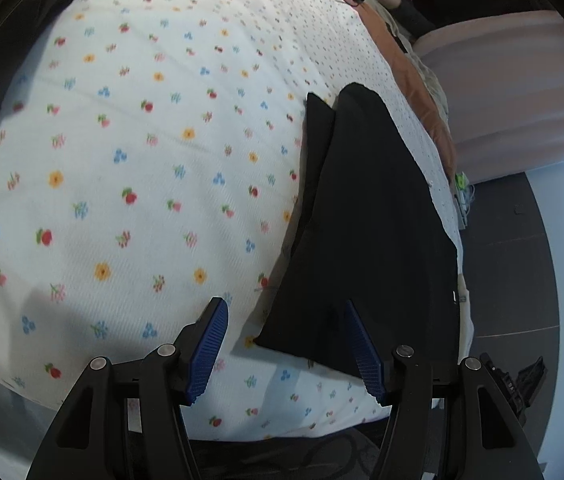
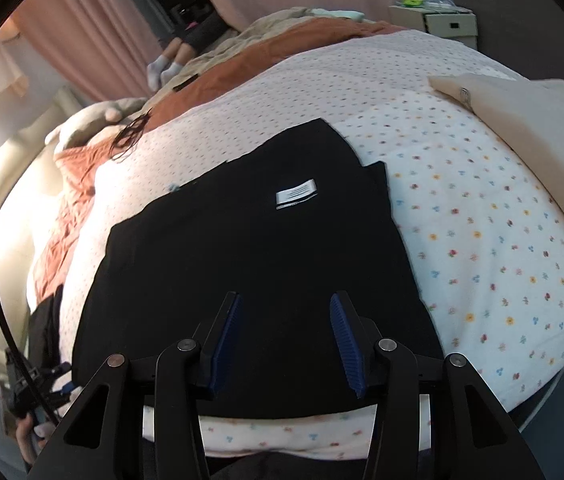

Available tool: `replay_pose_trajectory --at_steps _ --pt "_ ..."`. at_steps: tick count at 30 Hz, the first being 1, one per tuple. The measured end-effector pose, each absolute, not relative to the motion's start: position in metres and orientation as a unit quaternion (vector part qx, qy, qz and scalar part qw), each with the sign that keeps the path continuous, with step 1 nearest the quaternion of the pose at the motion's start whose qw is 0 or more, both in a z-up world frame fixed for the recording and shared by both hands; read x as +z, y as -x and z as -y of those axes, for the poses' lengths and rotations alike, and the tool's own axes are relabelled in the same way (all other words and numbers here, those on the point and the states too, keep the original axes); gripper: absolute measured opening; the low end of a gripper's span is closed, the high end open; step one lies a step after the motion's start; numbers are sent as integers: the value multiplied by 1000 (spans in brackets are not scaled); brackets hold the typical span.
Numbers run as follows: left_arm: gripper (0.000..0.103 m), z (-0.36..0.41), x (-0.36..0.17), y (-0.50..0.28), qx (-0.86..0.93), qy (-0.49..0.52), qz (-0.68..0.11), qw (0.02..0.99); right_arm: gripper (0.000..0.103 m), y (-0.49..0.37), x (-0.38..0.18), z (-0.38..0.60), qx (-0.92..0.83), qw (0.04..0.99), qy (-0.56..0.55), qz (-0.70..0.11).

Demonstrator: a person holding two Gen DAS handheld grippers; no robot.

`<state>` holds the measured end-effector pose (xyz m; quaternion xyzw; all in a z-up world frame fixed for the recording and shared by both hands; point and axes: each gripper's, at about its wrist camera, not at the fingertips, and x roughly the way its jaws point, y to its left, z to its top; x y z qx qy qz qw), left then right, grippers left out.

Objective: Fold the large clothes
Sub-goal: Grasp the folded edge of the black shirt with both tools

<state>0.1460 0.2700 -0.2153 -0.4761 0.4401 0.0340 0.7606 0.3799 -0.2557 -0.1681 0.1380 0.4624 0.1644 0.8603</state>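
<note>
Two grippers hover over a bed, each with its blue-padded fingers apart and nothing pressed between them. On the left, the left gripper (image 1: 285, 312) holds its fingers (image 1: 210, 340) moderately wide; between their tips, in its own view, show the flowered bedspread (image 1: 122, 140) and the near corner of the black garment (image 1: 365, 232), and neither pad touches the cloth. That garment lies folded flat on the bedspread close to the bed's right edge, a long dark shape that narrows away from the camera, with a second, lower layer peeking out along its left side. Beyond the edge are a dark floor (image 1: 509, 264) and a pink curtain (image 1: 521, 92). On the right, the right gripper (image 2: 285, 300) keeps its fingers (image 2: 341, 340) somewhat closer together, still clearly apart, above the near part of the same black garment. In this view the garment is a smooth, roughly rectangular fold with a white label (image 2: 295, 195) facing up near its middle and a stepped far edge where layers overlap. An orange blanket (image 2: 266, 52) lies bunched beyond it, and a cream cushion (image 2: 521, 108) rests on the bedspread at the far right.
</note>
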Motion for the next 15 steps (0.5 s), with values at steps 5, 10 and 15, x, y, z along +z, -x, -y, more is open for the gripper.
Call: replay_pose_trajectory --at_steps 5,10,15 --pt "62 -270 -222 -145 12 499 -427 754 46 -373 -170 225 193 849 -128 -476" --pt "62 -261 -226 -164 -9 501 -422 756 46 -361 -174 187 230 830 -107 -497" --pt "62 -253 -228 -183 -14 500 -417 759 46 -352 -175 154 255 818 -86 -508"
